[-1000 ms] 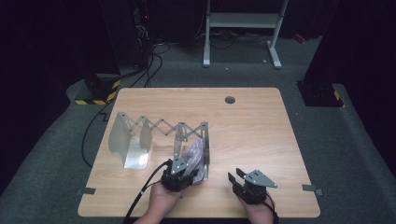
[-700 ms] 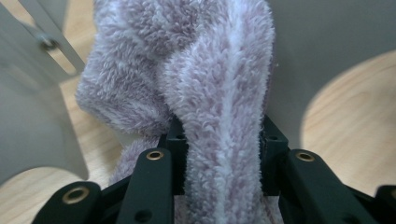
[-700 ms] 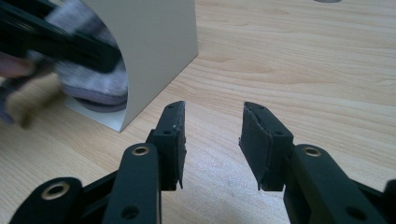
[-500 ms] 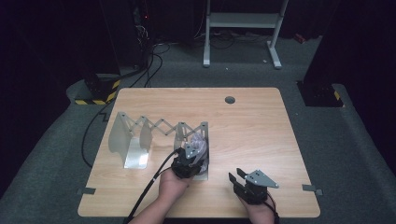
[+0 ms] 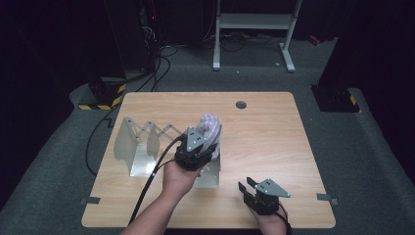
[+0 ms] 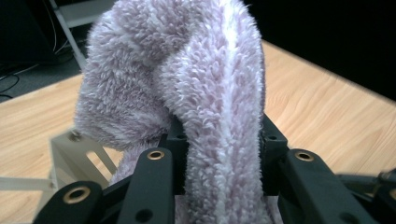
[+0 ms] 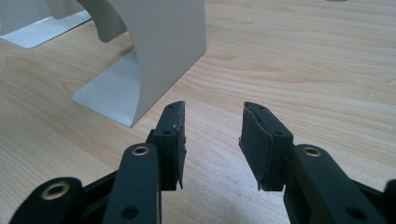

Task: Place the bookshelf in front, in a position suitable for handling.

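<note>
Wooden worktop [image 5: 264,147] carries an expanding metal rack [image 5: 142,152]. Above it the left gripper [image 5: 198,147] clamps a fluffy lilac sock [image 6: 187,93] mid-length; it looks light, limp and squashy, best pinched through a fold. Right gripper [image 7: 212,140] rests half-open, empty.

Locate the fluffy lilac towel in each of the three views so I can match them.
High view: the towel sits mid-table, rising above the left gripper.
Left gripper view: towel stands centre frame, clamped between the black jaws.
Right gripper view: not in it.
Shared landmark: the grey metal rack, also at and.
</note>
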### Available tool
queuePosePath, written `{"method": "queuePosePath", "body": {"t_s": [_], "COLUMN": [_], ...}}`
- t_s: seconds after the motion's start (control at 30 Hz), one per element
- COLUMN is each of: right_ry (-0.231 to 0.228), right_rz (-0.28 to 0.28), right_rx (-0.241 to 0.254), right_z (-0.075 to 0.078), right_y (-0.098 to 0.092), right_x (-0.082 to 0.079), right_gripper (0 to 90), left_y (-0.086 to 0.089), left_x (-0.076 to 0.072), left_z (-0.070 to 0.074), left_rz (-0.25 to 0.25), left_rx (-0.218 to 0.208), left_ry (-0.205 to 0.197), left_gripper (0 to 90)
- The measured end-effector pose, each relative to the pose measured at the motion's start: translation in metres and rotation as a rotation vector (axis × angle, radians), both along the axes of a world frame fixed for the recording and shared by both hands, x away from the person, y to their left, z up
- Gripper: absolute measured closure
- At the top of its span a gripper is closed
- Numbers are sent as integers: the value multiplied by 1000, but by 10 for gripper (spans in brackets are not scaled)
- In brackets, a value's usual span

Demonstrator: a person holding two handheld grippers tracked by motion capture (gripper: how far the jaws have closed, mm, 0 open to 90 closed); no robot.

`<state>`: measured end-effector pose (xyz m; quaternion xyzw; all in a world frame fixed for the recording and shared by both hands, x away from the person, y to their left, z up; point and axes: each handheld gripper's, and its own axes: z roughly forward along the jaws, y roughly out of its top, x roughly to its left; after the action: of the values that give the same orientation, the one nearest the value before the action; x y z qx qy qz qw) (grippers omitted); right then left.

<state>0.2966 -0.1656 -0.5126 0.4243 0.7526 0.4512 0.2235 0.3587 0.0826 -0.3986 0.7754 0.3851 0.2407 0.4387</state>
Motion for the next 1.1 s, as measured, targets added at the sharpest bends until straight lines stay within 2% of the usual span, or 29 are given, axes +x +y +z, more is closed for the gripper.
{"method": "queuePosePath", "body": {"t_s": [0.1, 0.17, 0.23, 0.3, 0.37, 0.43, 0.57, 0.73, 0.8, 0.9, 0.97, 1.0, 1.1], "right_ry": [3, 4, 4, 4, 4, 3, 4, -2, -2, -3, -3, -3, -1], "right_rz": [3, 5, 6, 5, 4, 4, 4, 4, 5, 6, 8, 8, 8], "right_rx": [-1, -2, -3, -1, -1, -1, 0, 1, 1, -1, -1, -2, -1], "right_z": [-1, -1, -2, -1, -1, -1, -1, 0, 0, 0, 0, 0, -1], "right_y": [1, 1, 1, 0, 0, 0, 0, 1, 1, 1, 1, 1, 1], "right_x": [0, 0, 1, 0, 0, 0, 0, -1, -1, -1, -1, -1, 0], "right_gripper": [601, 601, 601, 601, 601, 601, 601, 601, 601, 601, 601, 601, 601], "left_y": [-3, -6, -9, -11, -10, -9, -7, -2, -1, 2, 2, 1, 0], "left_x": [4, 7, 9, 10, 10, 10, 5, -2, -3, -1, 0, 2, 4], "left_z": [-36, -65, -87, -102, -112, -110, -88, -37, -11, 12, 20, 19, 4], "left_rz": [6, 9, 12, 5, 11, 11, -2, -18, -22, -15, -9, -9, -5], "left_rx": [22, 56, 85, 105, 103, 92, 54, 7, -4, -19, -21, -17, -12], "left_ry": [74, 129, 171, 215, 217, 221, 189, 79, 17, -35, -55, -52, -21], "left_gripper": [664, 665, 666, 667, 668, 667, 667, 666, 666, 666, 666, 666, 666]}}
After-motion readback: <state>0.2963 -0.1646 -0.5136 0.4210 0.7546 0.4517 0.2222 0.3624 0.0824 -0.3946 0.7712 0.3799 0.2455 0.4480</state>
